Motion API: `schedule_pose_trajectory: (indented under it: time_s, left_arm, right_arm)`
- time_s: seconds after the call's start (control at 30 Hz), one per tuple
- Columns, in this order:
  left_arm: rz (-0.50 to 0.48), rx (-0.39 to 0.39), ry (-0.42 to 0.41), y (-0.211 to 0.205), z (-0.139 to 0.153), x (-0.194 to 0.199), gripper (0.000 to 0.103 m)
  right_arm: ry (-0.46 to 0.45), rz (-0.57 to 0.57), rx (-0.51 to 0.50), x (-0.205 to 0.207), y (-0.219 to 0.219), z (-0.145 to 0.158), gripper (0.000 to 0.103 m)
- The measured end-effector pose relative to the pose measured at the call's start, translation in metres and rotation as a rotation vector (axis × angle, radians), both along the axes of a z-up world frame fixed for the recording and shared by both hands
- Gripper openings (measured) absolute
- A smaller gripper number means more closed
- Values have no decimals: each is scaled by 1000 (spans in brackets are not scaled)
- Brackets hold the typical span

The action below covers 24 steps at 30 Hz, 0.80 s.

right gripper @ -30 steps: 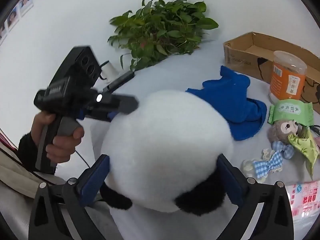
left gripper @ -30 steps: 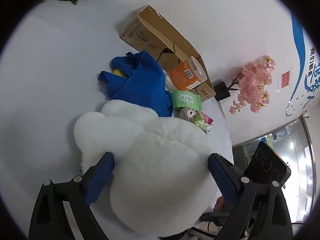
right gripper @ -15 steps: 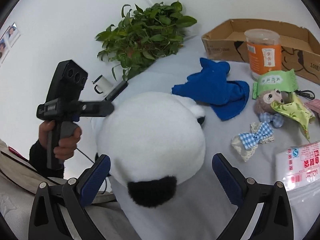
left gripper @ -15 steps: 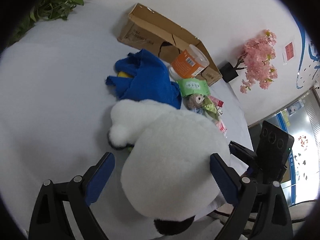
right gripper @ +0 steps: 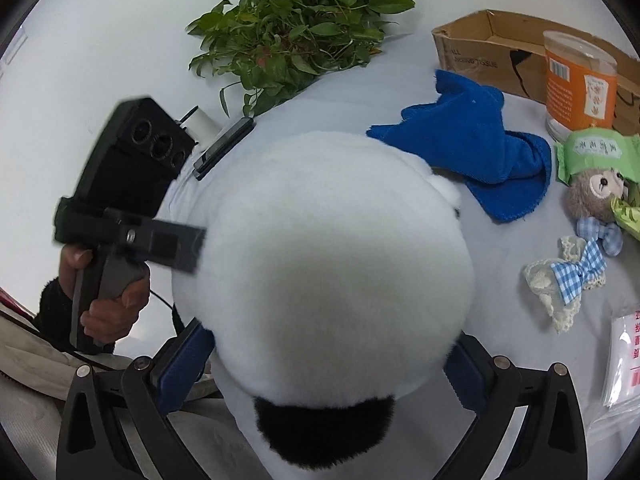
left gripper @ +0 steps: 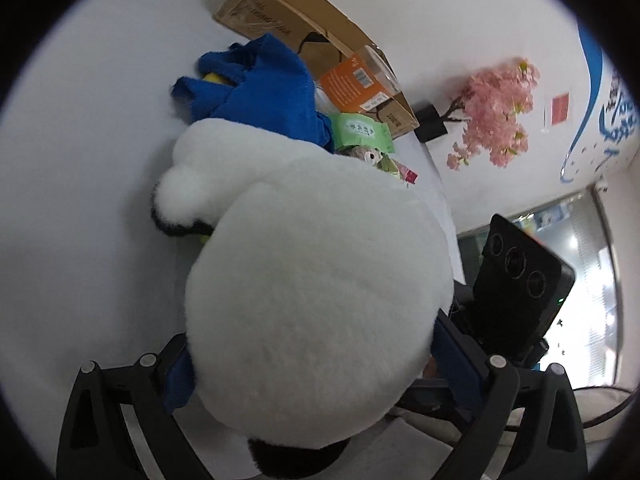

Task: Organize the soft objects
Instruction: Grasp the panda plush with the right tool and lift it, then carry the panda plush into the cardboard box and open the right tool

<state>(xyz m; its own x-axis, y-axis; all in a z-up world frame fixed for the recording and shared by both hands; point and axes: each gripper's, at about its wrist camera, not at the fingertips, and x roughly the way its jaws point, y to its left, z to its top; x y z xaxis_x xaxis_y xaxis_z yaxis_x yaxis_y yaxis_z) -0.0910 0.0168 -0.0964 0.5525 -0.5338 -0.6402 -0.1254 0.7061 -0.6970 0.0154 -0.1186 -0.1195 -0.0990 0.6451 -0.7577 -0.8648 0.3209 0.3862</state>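
A big white plush panda (left gripper: 312,280) with black ears fills both views; it also shows in the right wrist view (right gripper: 332,280). My left gripper (left gripper: 316,360) has its blue pads pressed against the plush from both sides. My right gripper (right gripper: 328,364) holds the same plush (right gripper: 332,280) the same way, jaws wide around it. The left gripper's handle (right gripper: 120,216) shows at the plush's left. A blue towel (right gripper: 480,148) lies behind the plush. A small brown plush toy (right gripper: 596,196) and a checked bow (right gripper: 576,276) lie at the right.
A cardboard box (right gripper: 500,52) stands at the back with an orange jar (right gripper: 576,84) before it. A green wipes pack (right gripper: 596,152) and a plastic bag (right gripper: 624,360) lie at the right. A leafy plant (right gripper: 296,32) and a phone (right gripper: 224,148) are at the back left. Pink flowers (left gripper: 496,112) stand by the wall.
Both grippers have moved in closer on the panda plush and their pads now press its sides. The plush fills more of each view than before.
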Motion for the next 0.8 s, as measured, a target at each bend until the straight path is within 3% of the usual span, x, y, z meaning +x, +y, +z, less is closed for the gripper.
schedule_pose_trajectory:
  time_s: [0.13, 0.4, 0.57, 0.8]
  left_arm:
    - [-8, 119, -54, -1, 24, 4, 99]
    - [36, 288, -208, 38, 67, 30, 99]
    - [47, 383, -300, 68, 92, 62, 99]
    - [38, 483, -438, 106, 139, 141, 99]
  right_arm:
    - [-46, -7, 15, -8, 11, 13, 103]
    - [-137, -79, 154, 13, 47, 46, 103]
    - [-189, -124, 232, 45, 86, 63, 103]
    - [-282, -201, 348, 119, 142, 104, 103]
